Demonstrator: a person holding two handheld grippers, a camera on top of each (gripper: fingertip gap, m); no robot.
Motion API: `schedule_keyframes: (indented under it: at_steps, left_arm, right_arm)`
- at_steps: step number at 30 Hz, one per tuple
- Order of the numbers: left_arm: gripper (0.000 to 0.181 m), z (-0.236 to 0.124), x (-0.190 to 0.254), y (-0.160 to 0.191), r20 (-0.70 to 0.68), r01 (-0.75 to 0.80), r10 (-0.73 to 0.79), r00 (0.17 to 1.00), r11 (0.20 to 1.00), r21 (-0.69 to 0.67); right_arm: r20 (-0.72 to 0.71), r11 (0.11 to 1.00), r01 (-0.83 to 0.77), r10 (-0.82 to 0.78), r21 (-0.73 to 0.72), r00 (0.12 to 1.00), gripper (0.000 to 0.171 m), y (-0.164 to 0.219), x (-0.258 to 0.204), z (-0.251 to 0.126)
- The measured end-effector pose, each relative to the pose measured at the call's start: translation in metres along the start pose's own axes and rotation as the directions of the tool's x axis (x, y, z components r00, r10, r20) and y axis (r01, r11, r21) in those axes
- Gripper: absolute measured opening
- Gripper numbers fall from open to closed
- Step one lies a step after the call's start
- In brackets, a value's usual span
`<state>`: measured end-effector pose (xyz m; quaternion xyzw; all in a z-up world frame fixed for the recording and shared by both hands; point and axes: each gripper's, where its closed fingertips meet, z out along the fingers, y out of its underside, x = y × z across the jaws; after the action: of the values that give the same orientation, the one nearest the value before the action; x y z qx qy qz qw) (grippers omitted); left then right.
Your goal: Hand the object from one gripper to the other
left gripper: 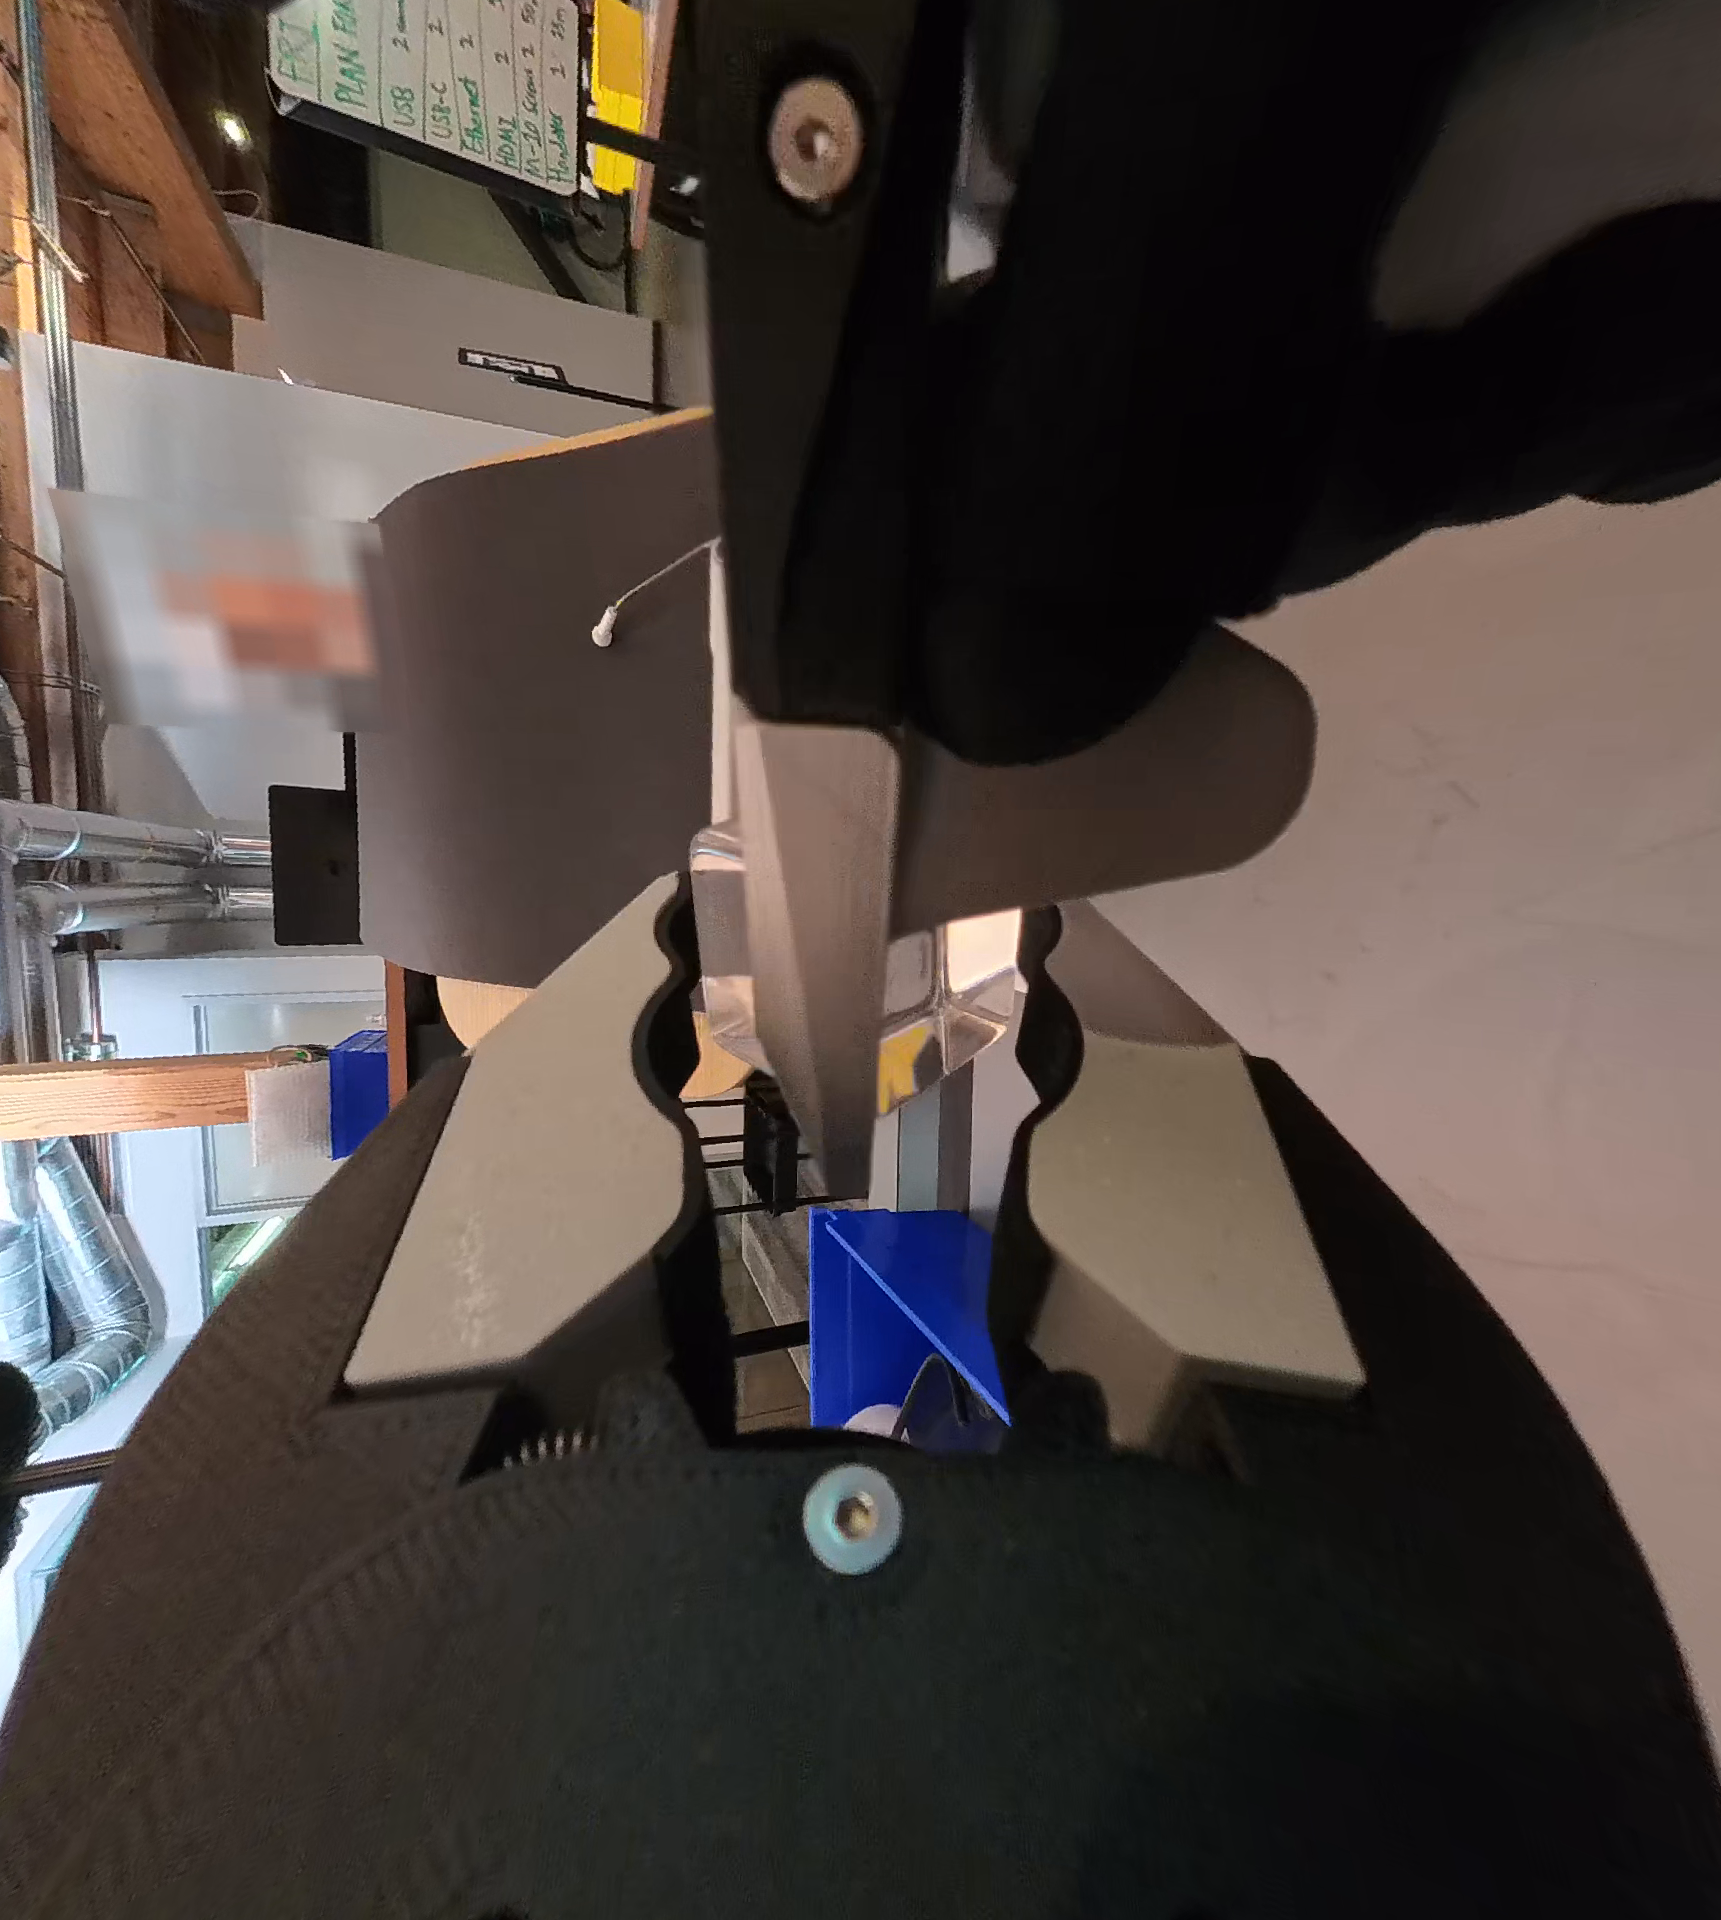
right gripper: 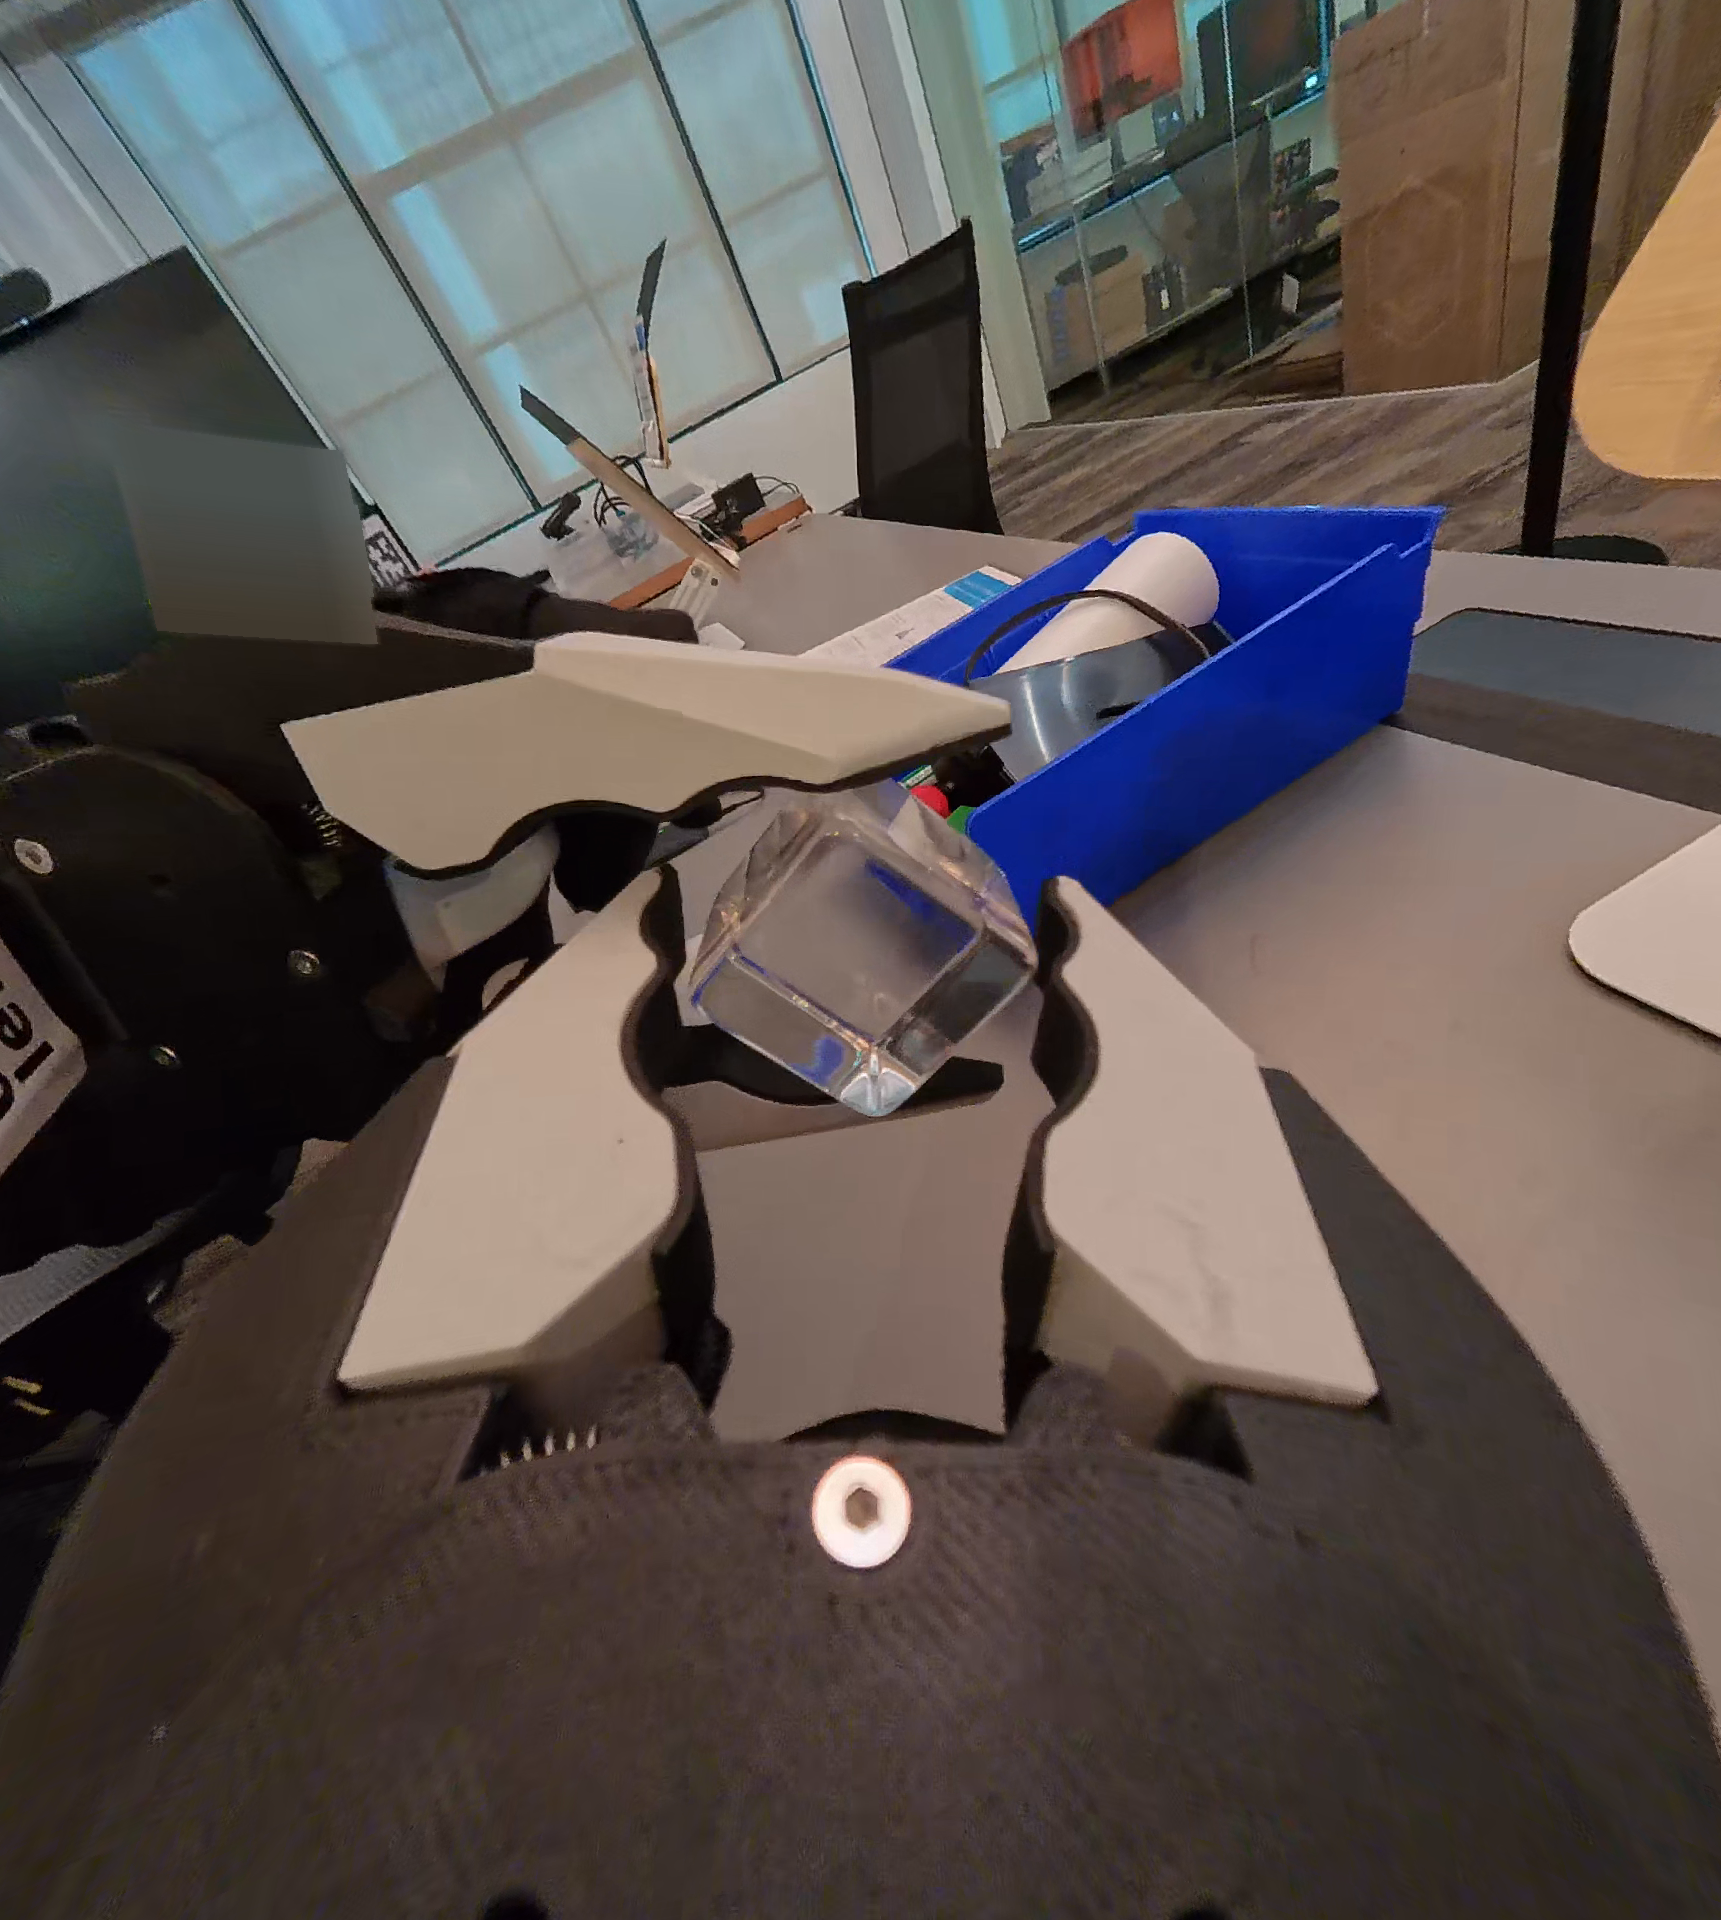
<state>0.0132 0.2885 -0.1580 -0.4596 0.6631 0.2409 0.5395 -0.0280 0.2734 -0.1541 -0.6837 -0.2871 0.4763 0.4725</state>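
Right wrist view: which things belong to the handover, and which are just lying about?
In the job: cube, left gripper, right gripper.
Lying about: blue bin, white roll in it, chair.

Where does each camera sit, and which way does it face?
Left wrist view: on the left gripper, rolled sideways, looking along its two grey fingers at the clear cube between their tips; a whiteboard is far behind.
Right wrist view: on the right gripper, looking along its own fingers over the grey table toward windows; the left gripper enters from the left.
Shared: the clear cube, the blue bin, and each view shows the other gripper.
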Motion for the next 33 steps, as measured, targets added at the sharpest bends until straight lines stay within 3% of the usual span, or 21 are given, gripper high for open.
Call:
schedule_keyframes:
  at_steps: [2, 16, 20, 24, 33]
  left_arm:
    - [0.060, 0.000, 0.000, -0.001, 0.000, -0.005, 0.005, 1.000, 1.000, 0.002]
    - [0.060, 0.002, -0.002, -0.004, -0.016, 0.033, -0.032, 0.999, 0.999, 0.027]
    - [0.080, -0.005, -0.007, -0.006, -0.045, 0.135, -0.132, 0.990, 0.987, 0.083]
    - [0.083, -0.022, -0.004, -0.011, -0.136, 0.229, -0.208, 0.969, 0.959, 0.167]
    - [0.082, -0.044, 0.016, -0.027, -0.165, 0.188, -0.151, 0.975, 0.954, 0.235]
  right_arm:
    - [0.001, 1.000, -0.008, 0.008, 0.013, 1.000, 0.060, -0.001, 0.000, 0.000]
    - [0.062, 0.999, -0.032, 0.030, 0.043, 0.998, 0.058, -0.005, -0.001, -0.003]
    - [0.164, 0.996, -0.057, 0.046, 0.062, 0.985, 0.058, -0.011, -0.006, -0.012]
    - [0.330, 0.999, -0.019, 0.028, -0.030, 0.943, 0.058, -0.006, -0.016, -0.024]
    - [0.589, 0.913, 0.258, -0.025, -0.316, 0.808, 0.058, 0.035, -0.028, -0.051]
